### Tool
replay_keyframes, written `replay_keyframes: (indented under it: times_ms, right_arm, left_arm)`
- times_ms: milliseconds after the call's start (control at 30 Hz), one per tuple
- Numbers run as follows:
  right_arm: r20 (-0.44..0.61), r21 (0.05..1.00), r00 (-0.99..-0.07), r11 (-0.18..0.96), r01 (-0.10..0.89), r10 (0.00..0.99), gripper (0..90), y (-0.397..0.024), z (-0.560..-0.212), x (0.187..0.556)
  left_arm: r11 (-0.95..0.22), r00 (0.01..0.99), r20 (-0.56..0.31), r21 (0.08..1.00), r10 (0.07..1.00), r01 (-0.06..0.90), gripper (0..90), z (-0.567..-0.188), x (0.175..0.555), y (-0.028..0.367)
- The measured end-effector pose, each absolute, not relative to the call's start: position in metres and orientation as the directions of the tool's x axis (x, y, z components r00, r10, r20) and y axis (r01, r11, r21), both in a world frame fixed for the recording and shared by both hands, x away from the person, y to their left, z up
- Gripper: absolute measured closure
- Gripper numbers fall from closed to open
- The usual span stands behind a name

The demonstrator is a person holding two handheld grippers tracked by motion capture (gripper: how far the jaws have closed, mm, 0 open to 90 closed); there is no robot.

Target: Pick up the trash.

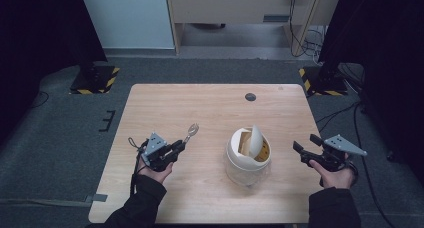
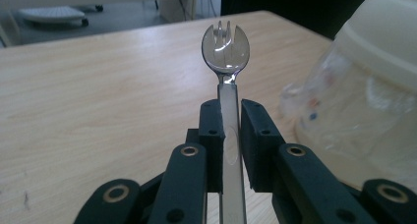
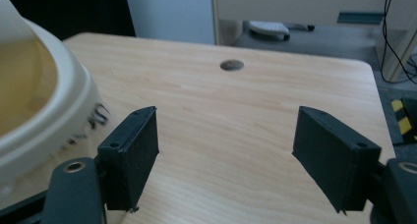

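While the left gripper point(image 2: 229, 117) pinched the spork point(image 2: 226, 49) by its handle (bowl pointing away, above the table point(image 1: 165, 103)), the right gripper point(image 1: 306, 144) stood spread and empty beside the bin point(image 1: 248, 158).

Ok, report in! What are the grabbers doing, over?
Left gripper shut on spork. Right gripper open, empty. Bin between them; path clear.

We held the left tool point(image 1: 179, 147) clamped on a spork point(image 1: 190, 132), its head pointing up and away over the bench point(image 1: 200, 103). A cream bin point(image 1: 248, 156) with its flap lid tilted stood mid-bench. Our right tool point(image 1: 304, 144) hung with jaws apart, right of the bin, gripping nothing.
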State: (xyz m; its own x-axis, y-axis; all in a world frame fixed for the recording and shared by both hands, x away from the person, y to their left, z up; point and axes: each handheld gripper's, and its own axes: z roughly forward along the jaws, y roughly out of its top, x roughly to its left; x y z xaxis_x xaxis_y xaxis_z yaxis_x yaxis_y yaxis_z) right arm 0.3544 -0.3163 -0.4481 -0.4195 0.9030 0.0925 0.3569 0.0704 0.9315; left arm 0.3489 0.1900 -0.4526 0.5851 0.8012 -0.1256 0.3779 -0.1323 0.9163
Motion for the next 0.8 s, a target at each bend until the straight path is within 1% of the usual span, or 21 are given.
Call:
replay_keyframes:
  times_ms: [233, 267, 333, 533, 800]
  right_arm:
    - [0.111, 0.956, -0.463, 0.034, 0.292, 0.88, 27.8, -0.306, -0.426, 0.351]
    - [0.111, 0.956, -0.463, 0.034, 0.292, 0.88, 27.8, -0.306, -0.426, 0.351]
    - [0.119, 0.962, -0.481, 0.019, 0.272, 0.869, 28.7, -0.302, -0.418, 0.35]
    - [0.139, 0.97, -0.512, -0.013, 0.243, 0.848, 29.8, -0.293, -0.404, 0.35]
    - [0.133, 0.983, -0.568, -0.037, 0.179, 0.812, 31.2, -0.277, -0.374, 0.348]
  left_arm:
    - [-0.107, 0.625, -0.089, 0.957, 0.776, 0.27, 79.6, -0.432, 0.337, 0.188]
    - [-0.107, 0.625, -0.089, 0.957, 0.776, 0.27, 79.6, -0.432, 0.337, 0.188]
    - [-0.103, 0.636, -0.068, 0.968, 0.769, 0.228, 79.6, -0.425, 0.334, 0.186]
    - [-0.087, 0.647, -0.057, 0.978, 0.76, 0.188, 79.7, -0.415, 0.331, 0.185]
    - [-0.072, 0.678, -0.041, 0.988, 0.734, 0.137, 79.6, -0.401, 0.326, 0.174]
